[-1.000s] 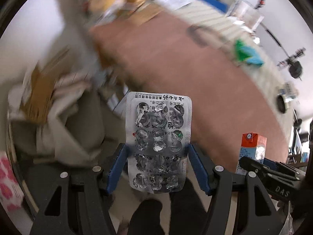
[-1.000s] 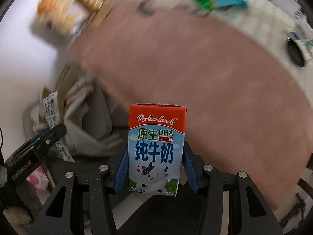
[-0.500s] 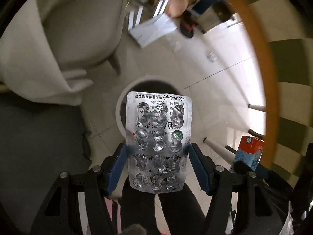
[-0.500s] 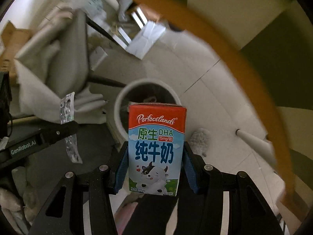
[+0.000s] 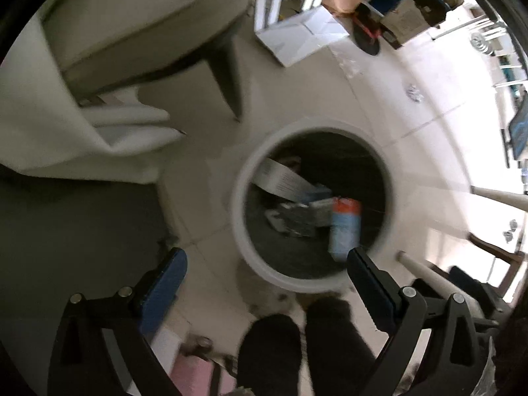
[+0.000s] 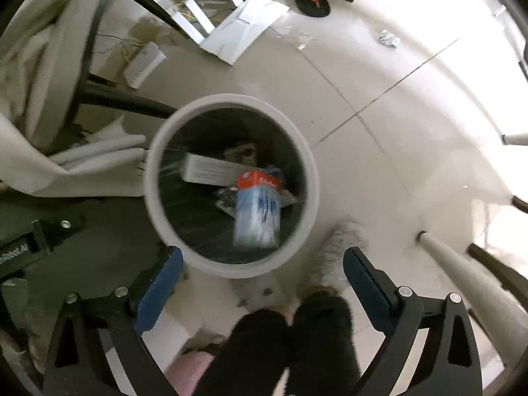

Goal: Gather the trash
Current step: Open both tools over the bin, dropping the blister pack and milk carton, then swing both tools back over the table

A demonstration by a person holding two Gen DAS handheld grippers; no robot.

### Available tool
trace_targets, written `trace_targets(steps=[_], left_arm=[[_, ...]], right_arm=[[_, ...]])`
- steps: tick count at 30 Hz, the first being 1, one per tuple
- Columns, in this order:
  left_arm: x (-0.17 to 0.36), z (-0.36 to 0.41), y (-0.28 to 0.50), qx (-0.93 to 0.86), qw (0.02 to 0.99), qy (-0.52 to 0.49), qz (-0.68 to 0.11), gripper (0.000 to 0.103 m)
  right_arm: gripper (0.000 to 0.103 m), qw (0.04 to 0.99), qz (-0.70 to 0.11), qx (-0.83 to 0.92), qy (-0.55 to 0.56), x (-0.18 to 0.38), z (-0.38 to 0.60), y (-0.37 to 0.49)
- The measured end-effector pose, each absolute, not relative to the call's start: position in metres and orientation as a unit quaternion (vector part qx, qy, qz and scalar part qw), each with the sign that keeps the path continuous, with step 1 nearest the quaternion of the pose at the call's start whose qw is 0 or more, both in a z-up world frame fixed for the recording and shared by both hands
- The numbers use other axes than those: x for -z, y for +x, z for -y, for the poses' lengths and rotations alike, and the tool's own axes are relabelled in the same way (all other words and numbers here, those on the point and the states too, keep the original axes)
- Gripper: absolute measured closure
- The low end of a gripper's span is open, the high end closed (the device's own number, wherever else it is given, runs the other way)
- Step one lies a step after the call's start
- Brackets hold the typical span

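A round white trash bin (image 5: 237, 194) (image 6: 155, 194) stands on the tiled floor below both grippers. Inside it lie a milk carton (image 5: 343, 227) (image 6: 259, 211), blurred, a silver blister pack (image 5: 293, 216) and a white box (image 6: 211, 170). My left gripper (image 5: 267, 279) is open and empty just above the bin's near rim. My right gripper (image 6: 264, 274) is open and empty, also above the near rim. The left gripper's black body (image 6: 33, 244) shows at the left of the right wrist view.
A chair draped in pale cloth (image 5: 82, 99) (image 6: 39, 82) stands left of the bin. White boxes and cardboard (image 5: 300, 33) (image 6: 244, 29) lie on the floor beyond. A white table leg (image 6: 462, 257) slants at the right. The person's dark legs (image 6: 287, 346) are at the bottom.
Both grippers opened. The blister pack dropped from the left and the milk carton from the right, both into the bin. The views moved closer over the bin.
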State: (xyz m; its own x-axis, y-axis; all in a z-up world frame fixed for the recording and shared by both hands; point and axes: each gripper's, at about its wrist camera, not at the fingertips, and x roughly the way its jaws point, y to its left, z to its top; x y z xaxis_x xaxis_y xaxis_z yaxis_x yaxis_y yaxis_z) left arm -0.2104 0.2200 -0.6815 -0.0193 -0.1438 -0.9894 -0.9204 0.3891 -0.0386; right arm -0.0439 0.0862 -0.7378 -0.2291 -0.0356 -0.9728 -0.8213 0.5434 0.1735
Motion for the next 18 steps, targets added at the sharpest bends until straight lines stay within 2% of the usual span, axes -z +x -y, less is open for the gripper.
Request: trace_targets(steps=[8, 18], left_arm=[[0.647, -0.212, -0.215, -0.382, 0.557, -0.381, -0.631, 0.004], [0.573, -0.205, -0.218, -0.401, 0.566, -0.366, -0.620, 0.004]], right_arm=[[0.004, 0.572, -0.661, -0.353, -0.334, 0.705, -0.087, -0.042], [0.004, 0.584, -0.644, -0.366, -0.332, 0.630, -0.091, -0.045]])
